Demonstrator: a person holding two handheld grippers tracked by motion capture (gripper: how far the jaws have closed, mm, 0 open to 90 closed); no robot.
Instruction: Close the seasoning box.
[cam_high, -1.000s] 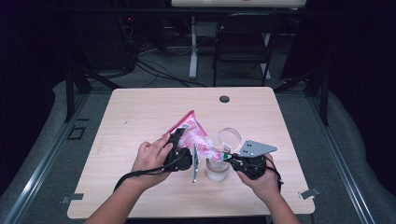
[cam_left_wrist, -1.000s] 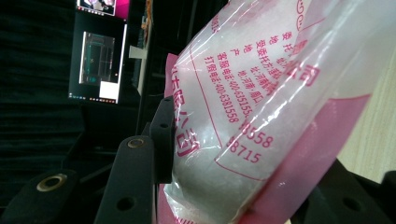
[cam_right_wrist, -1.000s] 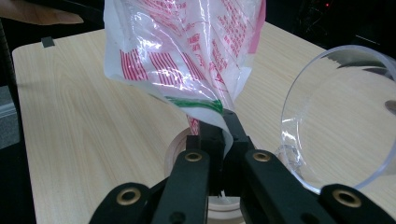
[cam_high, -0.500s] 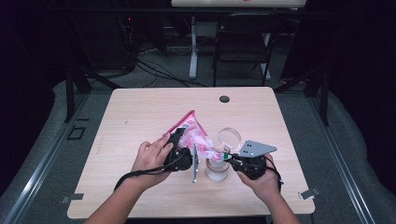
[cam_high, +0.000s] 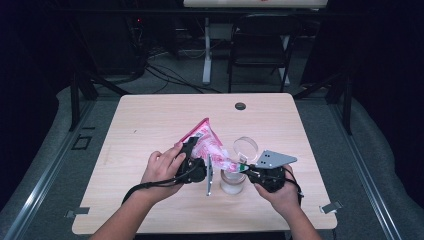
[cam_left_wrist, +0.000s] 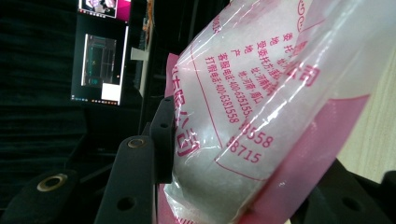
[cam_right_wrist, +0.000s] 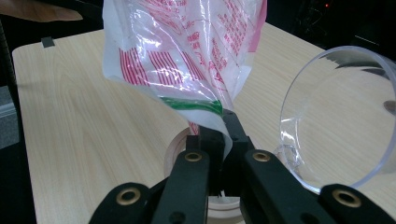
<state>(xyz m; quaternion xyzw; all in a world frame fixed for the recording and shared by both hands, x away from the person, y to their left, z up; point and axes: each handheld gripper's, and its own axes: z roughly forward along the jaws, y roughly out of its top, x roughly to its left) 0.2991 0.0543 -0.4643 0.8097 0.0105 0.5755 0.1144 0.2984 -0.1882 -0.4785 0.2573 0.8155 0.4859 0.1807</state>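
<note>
A pink-and-clear plastic bag of white powder hangs tilted over a clear jar near the table's front. My left gripper is shut on the bag's full body; in the left gripper view the bag bulges between the jaws, one finger pressing its side. My right gripper is shut on the bag's lower corner, right above the jar. In the right gripper view its tips pinch the clear film over the jar's rim. The jar's clear round lid stands tipped up beside it.
The wooden table has bare room at the left and back. A small black round cap sits near its far edge. A dark chair and cables lie beyond the table. A lit monitor glows in the dark background.
</note>
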